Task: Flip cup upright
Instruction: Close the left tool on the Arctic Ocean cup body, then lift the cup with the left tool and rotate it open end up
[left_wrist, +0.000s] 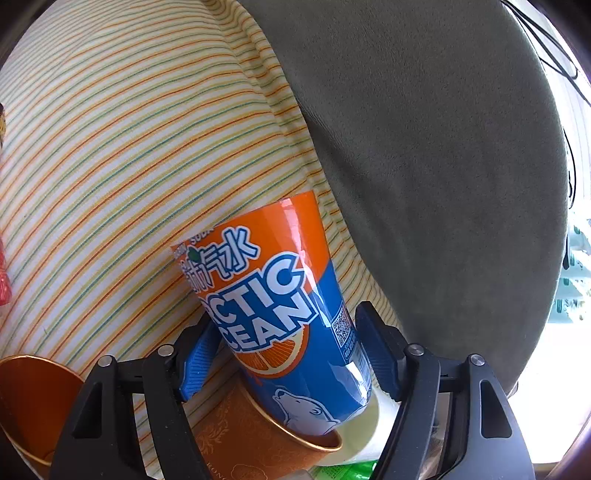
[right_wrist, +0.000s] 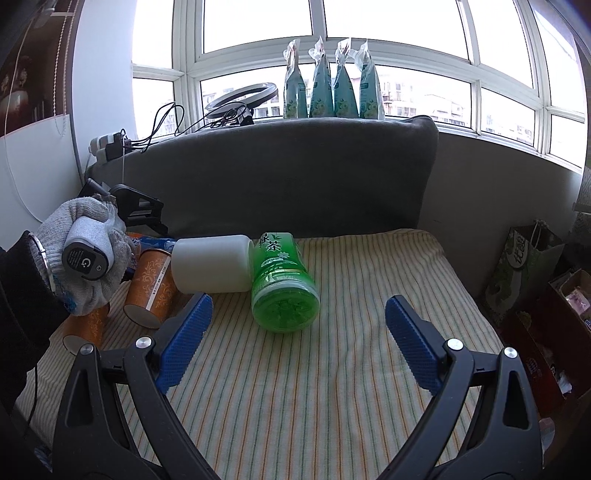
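Fabric fills most of your left wrist view: a striped cloth (left_wrist: 110, 166) on the left and a grey-green cushion (left_wrist: 424, 166) on the right. Your left gripper (left_wrist: 291, 354) has its blue-padded jaws around the orange and blue cup (left_wrist: 291, 314) printed "ARCTIC OCEAN". The left pad sits against the cup's side, while the right pad shows a thin gap, so you cannot tell for certain that the grip is closed on it. The cup is tilted, its narrow closed end pointing up and away, and its mouth end sits inside the gold-rimmed opening of an orange patterned cup (left_wrist: 258, 439) below it. Another orange cup (left_wrist: 33, 402), mouth open toward you, is at the lower left edge.

In your right wrist view, your right gripper (right_wrist: 299, 332) hovers over the striped cloth with its jaws spread wide and nothing between them. Ahead of it lie a green tea bottle (right_wrist: 282, 284) on its side and, touching it on the left, a white cup (right_wrist: 210, 264) also on its side. Further left, your gloved left hand (right_wrist: 85, 254) holds the other tool above two orange patterned cups. Four teal pouches (right_wrist: 332, 88) stand on the windowsill behind the grey cushion.
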